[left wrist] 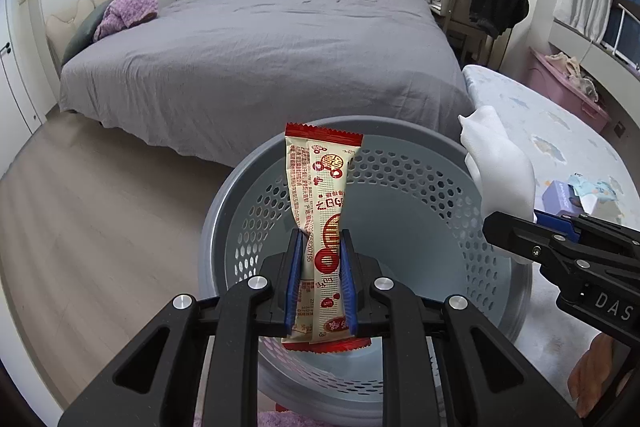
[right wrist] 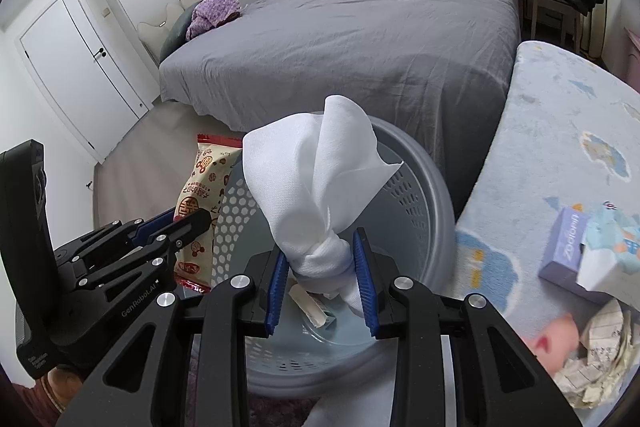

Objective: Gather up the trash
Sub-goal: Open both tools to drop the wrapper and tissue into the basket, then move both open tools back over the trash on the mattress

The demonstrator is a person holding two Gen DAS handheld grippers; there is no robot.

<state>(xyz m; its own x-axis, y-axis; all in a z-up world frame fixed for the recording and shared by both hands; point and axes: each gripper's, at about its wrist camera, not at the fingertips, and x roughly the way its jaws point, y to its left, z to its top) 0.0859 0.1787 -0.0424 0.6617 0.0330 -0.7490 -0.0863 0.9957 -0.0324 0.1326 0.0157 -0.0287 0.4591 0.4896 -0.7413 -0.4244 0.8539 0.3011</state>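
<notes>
Left gripper (left wrist: pixel 320 247) pinches wrapper (left wrist: pixel 320 195), right gripper (right wrist: pixel 322 259) pinches tissue (right wrist: pixel 316 183), both over bin (left wrist: pixel 420 227). Only right view shows bin floor: a small scrap (right wrist: pixel 310 305), possibly paper, partly hidden.

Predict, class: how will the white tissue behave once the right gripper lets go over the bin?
The tissue looks floppy: it bunches where the right gripper pinches it. Probably very light, so it may drift. The bin is wide, so it likely lands inside.

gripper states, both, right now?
Left gripper: closed on the red-and-cream plastic snack wrapper, over the grey perforated plastic bin.
Right gripper: closed on the white crumpled tissue, over that bin.
</notes>
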